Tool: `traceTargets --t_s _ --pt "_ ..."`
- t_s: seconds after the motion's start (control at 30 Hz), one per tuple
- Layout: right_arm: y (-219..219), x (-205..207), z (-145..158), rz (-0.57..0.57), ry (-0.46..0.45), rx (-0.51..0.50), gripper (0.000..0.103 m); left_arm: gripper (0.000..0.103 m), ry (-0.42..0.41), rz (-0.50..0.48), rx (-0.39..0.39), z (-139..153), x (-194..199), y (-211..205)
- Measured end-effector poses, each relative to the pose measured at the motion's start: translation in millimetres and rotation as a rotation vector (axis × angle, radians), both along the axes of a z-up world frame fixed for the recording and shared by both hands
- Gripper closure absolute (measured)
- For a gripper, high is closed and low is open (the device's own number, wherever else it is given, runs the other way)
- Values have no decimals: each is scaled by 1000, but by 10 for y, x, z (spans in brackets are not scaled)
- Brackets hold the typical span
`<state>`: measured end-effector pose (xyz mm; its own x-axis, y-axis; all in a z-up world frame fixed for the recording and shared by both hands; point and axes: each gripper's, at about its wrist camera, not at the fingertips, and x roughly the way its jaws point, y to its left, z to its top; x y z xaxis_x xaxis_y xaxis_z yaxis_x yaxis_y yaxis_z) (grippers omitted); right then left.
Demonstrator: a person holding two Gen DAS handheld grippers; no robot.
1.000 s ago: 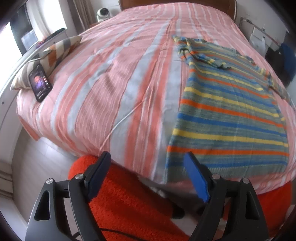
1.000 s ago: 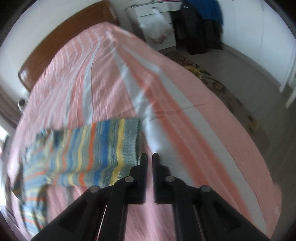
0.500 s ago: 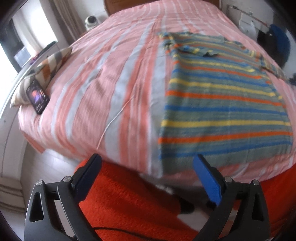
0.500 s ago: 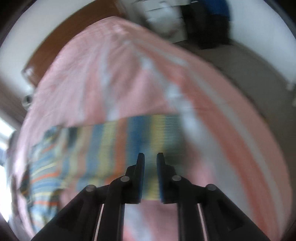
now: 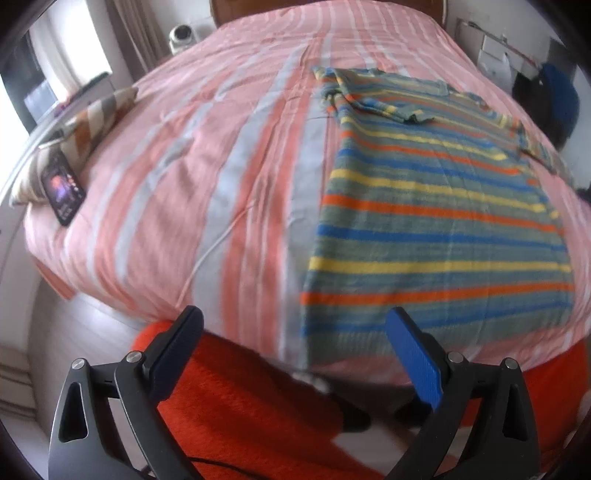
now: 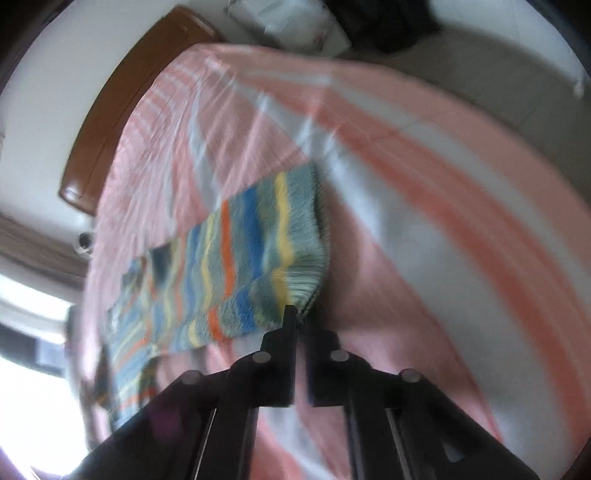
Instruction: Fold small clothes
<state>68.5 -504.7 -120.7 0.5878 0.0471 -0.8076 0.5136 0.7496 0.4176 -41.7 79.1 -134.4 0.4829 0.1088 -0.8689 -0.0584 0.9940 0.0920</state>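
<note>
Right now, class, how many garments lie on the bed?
1. A striped knit sweater lies flat on the pink striped bedspread, near the bed's foot edge; its hem corner is at the shut right gripper. Others may lie out of view.

From the left wrist we look steeply down from past the foot of the bed [image 5: 236, 155] toward its headboard [image 5: 325, 3], while from the right wrist we hover close over the bed [image 6: 424, 221] beside that headboard [image 6: 122, 96], both views sharing the striped sweater [image 5: 436, 221] [image 6: 236, 266].
</note>
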Motion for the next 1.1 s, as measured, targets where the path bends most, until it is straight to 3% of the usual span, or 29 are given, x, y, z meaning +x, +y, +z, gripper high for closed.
traceTargets --t_s 0.13,0.2,0.33,0.4,0.43,0.5,0.57,0.6,0.63,0.7,0.8,0.83,0.9,0.93,0.97,1.03,1.1 --pt "-82 -98 -130 -36 86 -30 101 4 36 22 24 -124 1 121" --pt "-93 -100 -136 -42 87 -33 101 4 39 26 38 -119 55 137" --pt "0 -58 -52 10 96 -111 98 4 -55 -36 52 206 240 96" --pt "69 -85 4 29 91 -137 84 4 -128 -71 73 446 387 45" --pt "86 -144 48 33 79 -142 68 4 -187 -98 80 636 509 -11" --pt "166 -348 187 26 39 -183 50 4 -281 -149 71 890 692 -123" --pt "276 -552 307 44 2 -224 47 3 -393 -271 55 1040 942 -348" --pt "345 -678 347 62 -21 -223 47 3 -399 -342 58 1012 1068 -453" --pt "408 -790 366 71 -34 -217 46 3 -350 -472 78 887 1277 -670" --pt "545 -1007 358 88 -51 -194 45 3 -254 -600 124 600 1564 -960" --pt "819 -1315 292 128 -73 -156 45 3 -169 -619 225 75 2008 -1242" --pt "921 -1408 263 144 -78 -157 45 6 -135 -585 242 -121 2188 -1281" --pt "1139 -1563 207 166 -89 -170 45 41 -77 -501 229 -328 2419 -1241" --pt "1263 -1648 173 184 -93 -175 45 82 -33 -421 151 -383 2548 -1127" --pt "1352 -1661 145 199 -91 -177 45 92 -31 -343 105 -347 2620 -998" --pt "1532 -1742 98 242 -90 -189 45 92 -97 -189 -53 -89 2639 -586" --pt "1629 -1781 87 266 -101 -207 45 93 -147 -75 -114 130 2627 -180"
